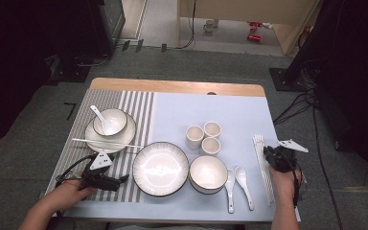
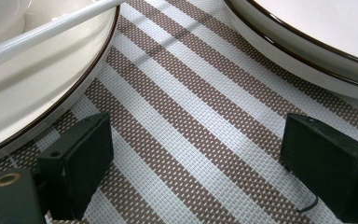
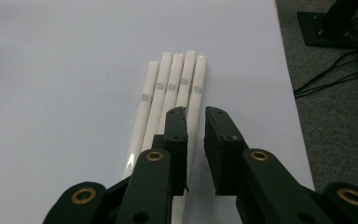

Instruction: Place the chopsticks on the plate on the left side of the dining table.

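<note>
Several white chopsticks [image 1: 263, 170] lie side by side on the light blue mat near the table's right edge. My right gripper [image 1: 270, 152] sits over their far part. In the right gripper view its jaws [image 3: 196, 112] stand narrow with the rightmost chopstick [image 3: 198, 86] running between them, pads against it. My left gripper [image 1: 123, 179] rests low over the striped placemat [image 2: 200, 93], open wide [image 2: 198, 126] with nothing between the pads. It lies between the small plate [image 2: 32, 102] and the large plate [image 2: 307, 51].
On the small plate [image 1: 124, 136] at the left stand a bowl [image 1: 112, 120] with a spoon, and one chopstick [image 1: 108, 142] lies across it. The large plate [image 1: 160, 167], a bowl [image 1: 208, 173], two spoons [image 1: 237, 184] and three cups [image 1: 203, 136] fill the middle.
</note>
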A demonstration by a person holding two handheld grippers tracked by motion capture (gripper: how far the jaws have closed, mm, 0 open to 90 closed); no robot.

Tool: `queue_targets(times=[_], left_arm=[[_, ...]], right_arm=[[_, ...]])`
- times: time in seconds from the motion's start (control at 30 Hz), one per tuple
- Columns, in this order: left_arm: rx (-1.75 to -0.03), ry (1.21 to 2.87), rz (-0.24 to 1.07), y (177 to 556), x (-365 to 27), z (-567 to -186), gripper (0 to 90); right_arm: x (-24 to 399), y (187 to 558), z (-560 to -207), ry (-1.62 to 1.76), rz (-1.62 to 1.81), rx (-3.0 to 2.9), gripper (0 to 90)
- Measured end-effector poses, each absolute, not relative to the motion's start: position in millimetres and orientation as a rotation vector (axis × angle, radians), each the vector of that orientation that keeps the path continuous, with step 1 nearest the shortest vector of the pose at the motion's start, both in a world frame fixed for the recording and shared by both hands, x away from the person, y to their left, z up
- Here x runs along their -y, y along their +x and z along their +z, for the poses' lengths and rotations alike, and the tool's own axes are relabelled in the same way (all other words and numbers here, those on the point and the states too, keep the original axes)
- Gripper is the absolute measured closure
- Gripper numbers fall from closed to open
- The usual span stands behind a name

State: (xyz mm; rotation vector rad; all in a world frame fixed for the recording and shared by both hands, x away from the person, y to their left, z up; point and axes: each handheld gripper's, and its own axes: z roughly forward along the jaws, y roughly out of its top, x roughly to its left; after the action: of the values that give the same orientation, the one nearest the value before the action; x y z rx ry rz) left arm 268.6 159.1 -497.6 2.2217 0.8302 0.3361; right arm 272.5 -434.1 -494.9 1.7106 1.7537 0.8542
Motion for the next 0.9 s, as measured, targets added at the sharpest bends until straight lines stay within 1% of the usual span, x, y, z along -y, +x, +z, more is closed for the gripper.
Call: queue_targets(times=[0.27,0.43,0.9], left_arm=[[-0.83,2.222,0.337,269,-159,-498,9.4],[-0.83,2.222,0.337,269,-159,-498,9.4],[-0.829,2.221,0.34,268,-159,-498,9.5]], right_arm=[[435,272,-495,1.731,0.857,-1.745,79.2],[437,273,-497,1.753,0.836,-1.757,82.1],[442,287,-498,1.729,0.819,-1.737,83.1]])
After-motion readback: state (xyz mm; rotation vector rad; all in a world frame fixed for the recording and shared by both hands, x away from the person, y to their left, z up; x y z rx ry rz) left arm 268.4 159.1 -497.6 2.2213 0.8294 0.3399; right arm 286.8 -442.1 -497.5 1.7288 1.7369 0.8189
